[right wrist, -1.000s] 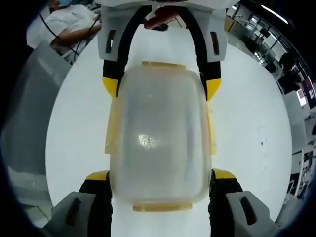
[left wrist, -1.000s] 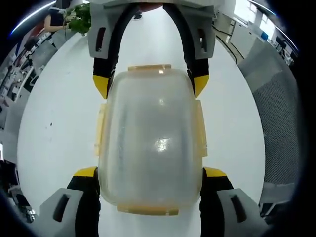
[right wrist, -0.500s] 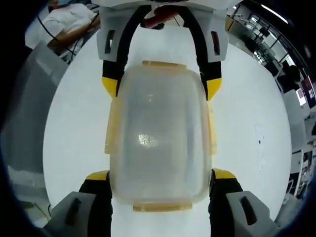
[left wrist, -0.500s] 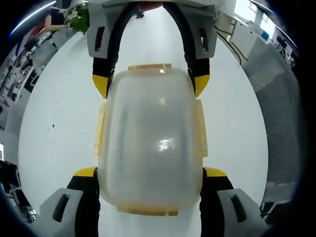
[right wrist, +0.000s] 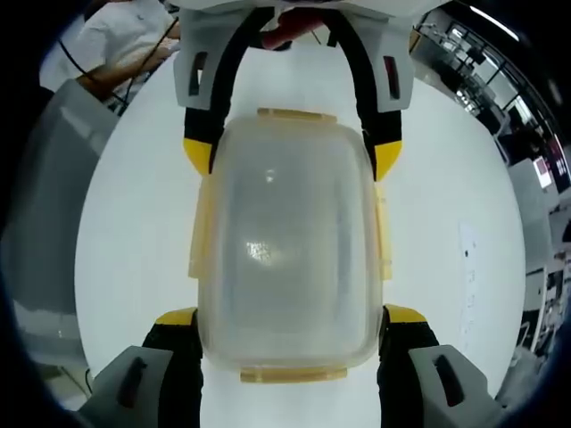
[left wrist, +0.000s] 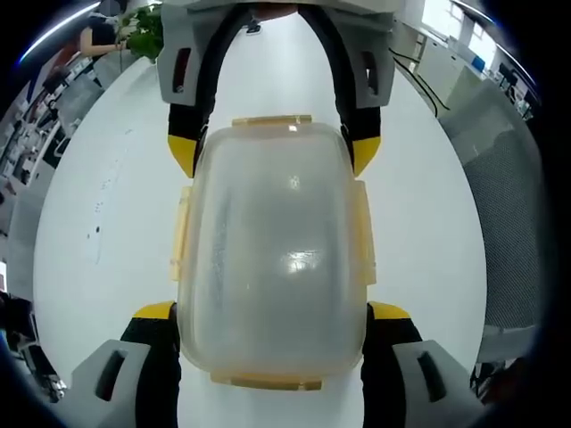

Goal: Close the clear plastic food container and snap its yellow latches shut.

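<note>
In the left gripper view the left gripper [left wrist: 271, 312] has its two yellow-tipped jaws clamped against the near end of the clear plastic food container [left wrist: 272, 259], one jaw on each long side. The right gripper [left wrist: 272, 152] enters from the top of that view and grips the far end the same way. The right gripper view mirrors this: the right gripper [right wrist: 292, 316] pinches the near end of the container [right wrist: 290, 259], and the left gripper [right wrist: 292, 152] holds the far end. The container thus sits between the two grippers, held at both ends above a plain white surface [left wrist: 98, 250]; whether it touches the surface cannot be told.

Its lid is on. Four yellow latches can be counted, one on each side: the far latch [left wrist: 271, 120], the near latch [left wrist: 266, 382], and one along each long edge [left wrist: 181, 236] [left wrist: 363, 232]. They lie close against the lid's rim, but whether each is snapped shut cannot be told. The frosted plastic hides what is inside. No label or writing can be read on it.

Beyond the surface lies a bright room. A green plant [left wrist: 143, 27] stands at the far edge in the left gripper view, with a grey mesh chair back [left wrist: 504, 223] to the right. In the right gripper view a person in a white top [right wrist: 111, 40] sits past the surface's edge.
</note>
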The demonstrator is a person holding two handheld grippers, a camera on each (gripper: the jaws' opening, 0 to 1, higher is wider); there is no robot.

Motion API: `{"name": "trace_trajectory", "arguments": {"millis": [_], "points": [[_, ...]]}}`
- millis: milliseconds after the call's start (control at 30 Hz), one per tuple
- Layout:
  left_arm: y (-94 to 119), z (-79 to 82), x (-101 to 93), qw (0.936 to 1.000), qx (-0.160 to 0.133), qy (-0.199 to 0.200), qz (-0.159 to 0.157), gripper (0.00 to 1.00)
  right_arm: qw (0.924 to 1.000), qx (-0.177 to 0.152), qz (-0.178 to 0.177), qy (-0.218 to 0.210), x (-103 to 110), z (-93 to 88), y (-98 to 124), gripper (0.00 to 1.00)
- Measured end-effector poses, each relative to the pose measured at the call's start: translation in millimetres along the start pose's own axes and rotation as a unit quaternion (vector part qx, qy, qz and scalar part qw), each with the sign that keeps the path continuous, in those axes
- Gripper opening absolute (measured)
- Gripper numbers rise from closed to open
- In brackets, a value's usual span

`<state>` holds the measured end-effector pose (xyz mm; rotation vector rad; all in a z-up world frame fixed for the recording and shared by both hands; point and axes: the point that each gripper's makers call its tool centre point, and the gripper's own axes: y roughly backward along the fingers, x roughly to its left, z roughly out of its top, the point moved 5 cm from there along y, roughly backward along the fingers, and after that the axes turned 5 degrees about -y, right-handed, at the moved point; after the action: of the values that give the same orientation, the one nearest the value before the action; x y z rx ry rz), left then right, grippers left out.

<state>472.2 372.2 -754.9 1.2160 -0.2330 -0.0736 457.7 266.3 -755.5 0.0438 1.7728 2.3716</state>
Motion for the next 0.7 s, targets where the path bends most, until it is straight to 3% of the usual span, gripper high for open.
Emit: {"name": "trace_trajectory", "arguments": {"millis": [467, 700], "points": [[2.3, -0.1, -0.8, 0.9999, -0.011, -0.005, 0.001, 0.84, 0.9995, -0.032, -0.004, 0.001, 0.5, -0.9, 0.7, 0.82], [7.9, -1.0, -0.6, 0.9992, -0.037, 0.007, 0.012, 0.85, 0.997, -0.077, 0.002, -0.01, 0.7, 0.4, 1.8, 0.85]]}}
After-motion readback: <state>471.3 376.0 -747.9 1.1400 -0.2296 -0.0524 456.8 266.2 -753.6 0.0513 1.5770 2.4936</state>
